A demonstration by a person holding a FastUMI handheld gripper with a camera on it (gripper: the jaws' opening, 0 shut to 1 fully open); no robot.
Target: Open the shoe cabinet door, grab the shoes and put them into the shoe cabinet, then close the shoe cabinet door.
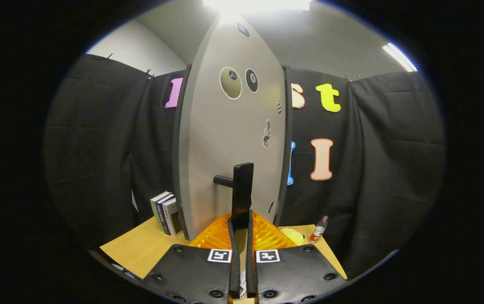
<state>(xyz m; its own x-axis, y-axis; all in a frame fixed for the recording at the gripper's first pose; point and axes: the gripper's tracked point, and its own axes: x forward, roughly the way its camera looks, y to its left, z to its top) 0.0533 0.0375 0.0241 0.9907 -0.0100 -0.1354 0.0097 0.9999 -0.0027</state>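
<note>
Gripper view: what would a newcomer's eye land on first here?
The tall grey cabinet door straight ahead, stuck with round stickers. The gripper is shut on its black handle, which stands up between the fingers. Books stand left of the door and a small bottle to its right, on the wooden table.

The supporting surface is a light wooden table (pixel 140 247). The shoe cabinet (pixel 225 143) stands upright on it, serving as the landmark. A row of upright books (pixel 166 212) stands just left of the cabinet base. A small bottle (pixel 319 229) stands right of the cabinet, well apart. A yellow object (pixel 292 235) lies between bottle and cabinet.
</note>
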